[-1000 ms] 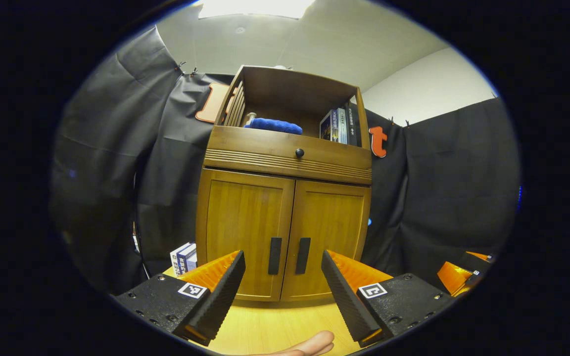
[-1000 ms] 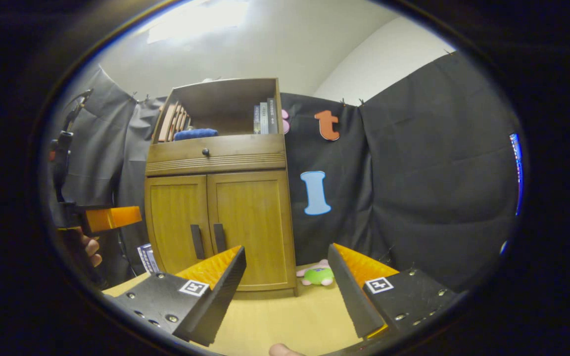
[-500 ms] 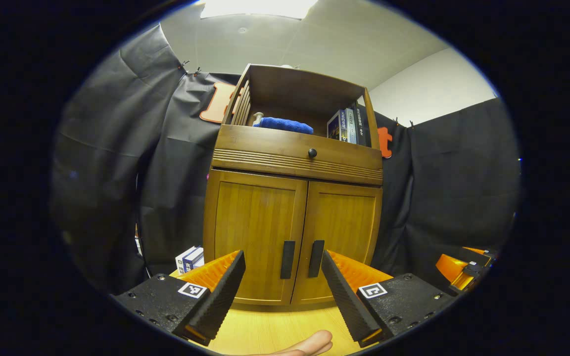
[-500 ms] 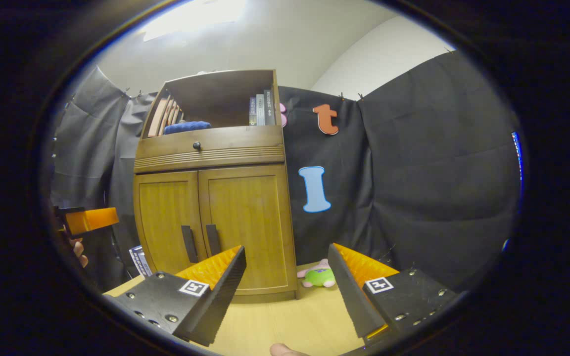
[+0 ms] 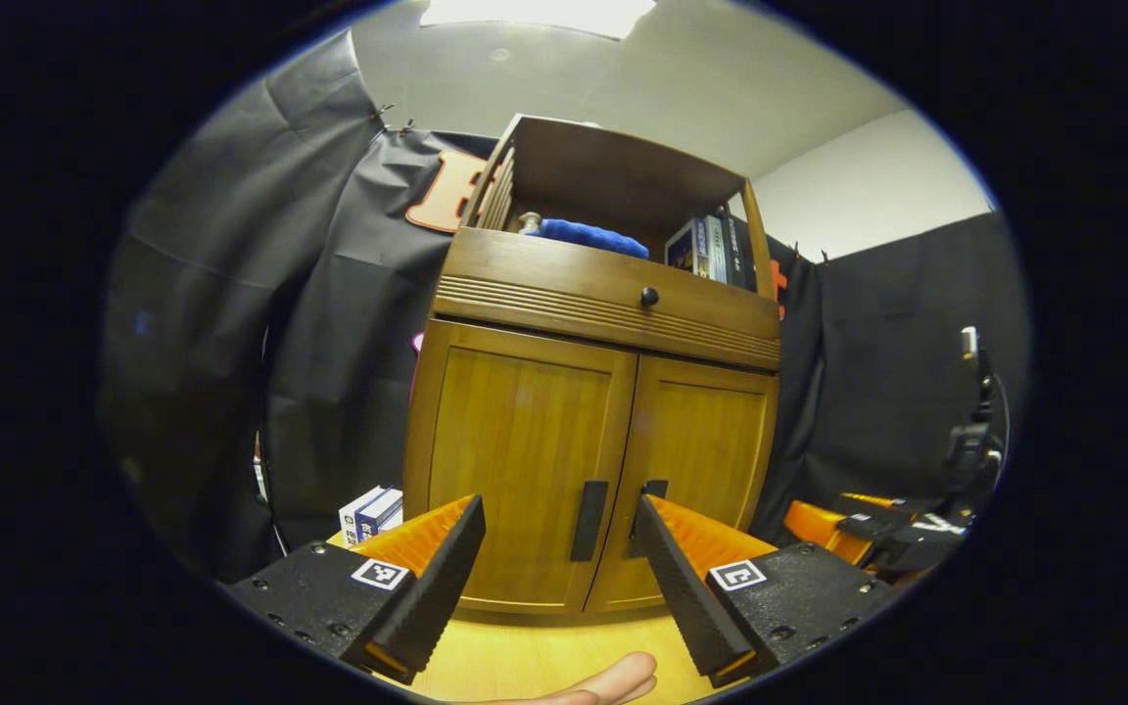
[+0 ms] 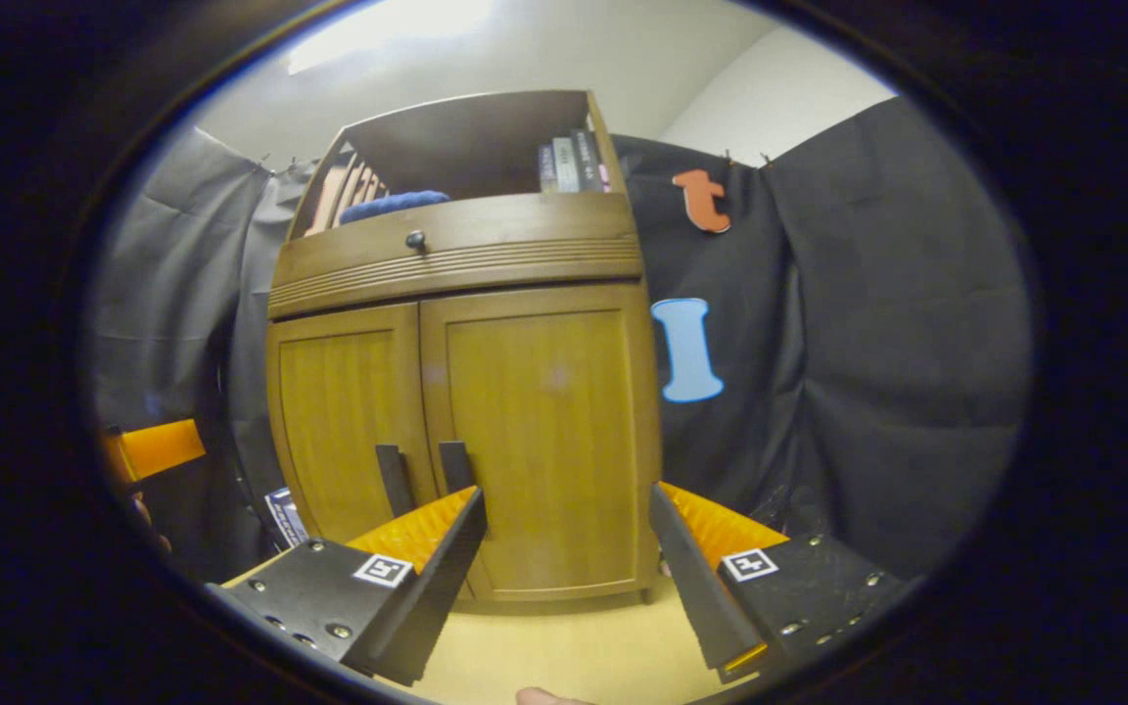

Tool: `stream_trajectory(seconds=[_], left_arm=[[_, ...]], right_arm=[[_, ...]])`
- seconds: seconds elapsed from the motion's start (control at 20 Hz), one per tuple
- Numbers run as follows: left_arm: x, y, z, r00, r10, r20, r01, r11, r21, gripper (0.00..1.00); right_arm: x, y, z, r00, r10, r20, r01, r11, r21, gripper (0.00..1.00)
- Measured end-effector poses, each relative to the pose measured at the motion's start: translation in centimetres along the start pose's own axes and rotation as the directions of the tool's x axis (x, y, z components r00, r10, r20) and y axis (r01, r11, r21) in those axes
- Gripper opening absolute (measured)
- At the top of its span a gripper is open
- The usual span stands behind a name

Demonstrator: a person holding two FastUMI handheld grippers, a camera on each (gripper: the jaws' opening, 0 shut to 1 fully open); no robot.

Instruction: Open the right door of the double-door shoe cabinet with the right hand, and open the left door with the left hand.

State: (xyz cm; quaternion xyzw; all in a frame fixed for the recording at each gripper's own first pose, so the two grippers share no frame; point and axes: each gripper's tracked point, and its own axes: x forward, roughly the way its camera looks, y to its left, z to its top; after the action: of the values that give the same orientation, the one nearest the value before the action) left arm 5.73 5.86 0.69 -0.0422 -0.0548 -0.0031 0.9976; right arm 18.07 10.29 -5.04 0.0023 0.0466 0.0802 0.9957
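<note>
Both jaws stand wide apart, empty: left gripper, right gripper. At frame centre the cabinet has both doors closed. This looks like the approach step. Next, the right gripper must line up with the right handle, now at lower left of its fingers, and pull.

No words, brands or numbers can be read. Book spines high above the fingers carry print too small to make out, as do boxes just left of the left finger. Each finger mount bears a square coded marker.
</note>
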Motion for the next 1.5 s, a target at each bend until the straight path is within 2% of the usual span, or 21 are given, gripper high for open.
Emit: stream_trajectory(seconds=[0.1, 0.15, 0.3, 0.65, 0.7, 0.75, 0.8, 0.85, 1.0, 1.2, 1.25, 1.3, 1.35, 1.4, 1.5], left_arm=[[0.7, 1.7, 0.2, 0.999, 0.022, 0.029, -0.021, 1.0, -0.007, 0.92], [1.1, 2.4, 0.1, 0.999, 0.032, 0.03, -0.032, 0.999, -0.012, 0.95], [2.5, 3.6, -0.9, 0.999, 0.04, -0.013, -0.04, 0.999, -0.035, 0.92], [3.6, 3.7, -2.0, 0.998, 0.005, -0.068, -0.005, 1.0, -0.002, 0.95], [3.6, 3.4, -2.1, 0.997, -0.006, -0.075, 0.006, 1.0, -0.002, 0.92], [3.8, 3.4, -2.2, 0.997, -0.01, -0.083, 0.01, 1.0, -0.004, 0.92], [3.9, 3.5, -2.5, 0.996, -0.009, -0.087, 0.008, 1.0, -0.003, 0.95], [4.1, 3.5, -2.6, 0.996, -0.007, -0.089, 0.007, 1.0, 0.0, 0.92], [4.3, 3.4, -2.9, 0.994, 0.001, -0.109, -0.002, 1.0, -0.004, 0.92], [4.3, 3.6, -2.9, 0.994, 0.018, -0.106, -0.019, 1.0, -0.006, 0.92], [4.3, 3.5, -3.0, 0.994, 0.018, -0.104, -0.019, 1.0, -0.01, 0.96], [4.3, 3.5, -3.1, 0.994, 0.018, -0.11, -0.019, 1.0, -0.011, 0.96], [4.4, 3.5, -3.4, 0.993, 0.017, -0.117, -0.018, 1.0, -0.011, 0.92], [4.5, 3.4, -3.5, 0.993, 0.014, -0.121, -0.015, 1.0, -0.01, 0.96], [4.5, 2.5, -4.2, 0.991, 0.001, -0.133, 0.0, 1.0, 0.006, 0.96]], right_arm=[[2.7, 2.2, -1.0, 1.0, 0.019, -0.008, -0.019, 1.0, -0.013, 0.99], [4.1, 3.3, -1.5, 0.999, 0.029, -0.014, -0.029, 0.999, -0.021, 0.99], [8.4, 6.0, -3.1, 0.998, 0.044, -0.044, -0.046, 0.998, -0.049, 0.97], [14.5, 9.2, -6.0, 0.995, 0.053, -0.09, -0.058, 0.997, -0.05, 0.99], [14.9, 9.4, -6.3, 0.994, 0.049, -0.098, -0.053, 0.998, -0.039, 0.96], [15.4, 9.6, -6.6, 0.993, 0.053, -0.105, -0.055, 0.998, -0.021, 0.84], [16.0, 9.9, -7.2, 0.99, 0.07, -0.12, -0.072, 0.997, -0.019, 0.72], [16.0, 10.4, -7.6, 0.986, 0.103, -0.132, -0.103, 0.995, 0.007, 0.6], [15.8, 10.5, -7.2, 0.981, 0.139, -0.139, -0.143, 0.99, -0.017, 0.24], [14.0, 10.1, -7.1, 0.969, 0.196, -0.151, -0.198, 0.98, 0.003, 0.23], [13.4, 10.0, -7.1, 0.965, 0.211, -0.154, -0.212, 0.977, 0.006, 0.23], [12.8, 9.7, -7.0, 0.962, 0.224, -0.154, -0.225, 0.974, 0.01, 0.23], [12.1, 9.5, -6.8, 0.958, 0.238, -0.157, -0.238, 0.971, 0.017, 0.23], [11.3, 9.3, -6.9, 0.955, 0.25, -0.16, -0.249, 0.968, 0.025, 0.23], [10.1, 8.8, -6.6, 0.949, 0.274, -0.154, -0.274, 0.962, 0.022, 0.24]])
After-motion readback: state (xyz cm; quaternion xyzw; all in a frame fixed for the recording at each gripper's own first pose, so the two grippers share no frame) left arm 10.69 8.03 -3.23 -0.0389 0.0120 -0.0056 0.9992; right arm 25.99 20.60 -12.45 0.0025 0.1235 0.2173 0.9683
